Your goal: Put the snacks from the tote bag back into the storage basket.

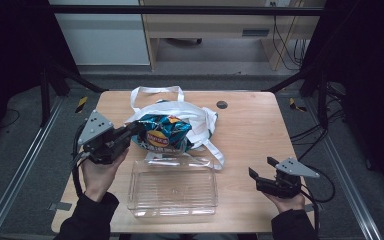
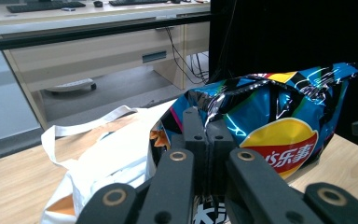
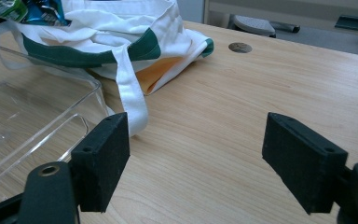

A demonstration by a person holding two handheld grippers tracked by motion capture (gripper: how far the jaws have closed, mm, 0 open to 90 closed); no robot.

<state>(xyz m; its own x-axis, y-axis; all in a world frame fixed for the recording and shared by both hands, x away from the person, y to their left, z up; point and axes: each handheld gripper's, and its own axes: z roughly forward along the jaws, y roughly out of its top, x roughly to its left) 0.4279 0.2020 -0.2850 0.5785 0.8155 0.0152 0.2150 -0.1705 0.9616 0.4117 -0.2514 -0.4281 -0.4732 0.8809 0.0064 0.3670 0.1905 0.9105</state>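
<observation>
Work in hand: a bag of crisps (image 1: 163, 134) is being taken from a white cloth bag (image 1: 200, 120), most likely bound for the clear plastic box (image 1: 174, 187).

Left gripper (image 1: 134, 129): its jaws are closed tight on the left edge of the bag of crisps; the left gripper view shows the two black jaws pressed together on the crumpled foil (image 2: 261, 116).

Right gripper (image 1: 260, 169): jaws spread wide, holding nothing, low over bare table (image 1: 260, 125) to the right of the clear plastic box and well apart from the bag of crisps. In its own view the gap between the jaws frames only wood, with a strap of the white cloth bag (image 3: 130, 88) just beside the left jaw.

Where the bag of crisps is: on top of the white cloth bag, just behind the far rim of the clear plastic box. It looks lifted off the cloth, though the high view is too coarse to be sure.

Done so far: the bag of crisps is gripped and mostly clear of the white cloth bag.

Left to do: carry it over the rim, set it in the clear plastic box, which holds nothing yet, and let go.
</observation>
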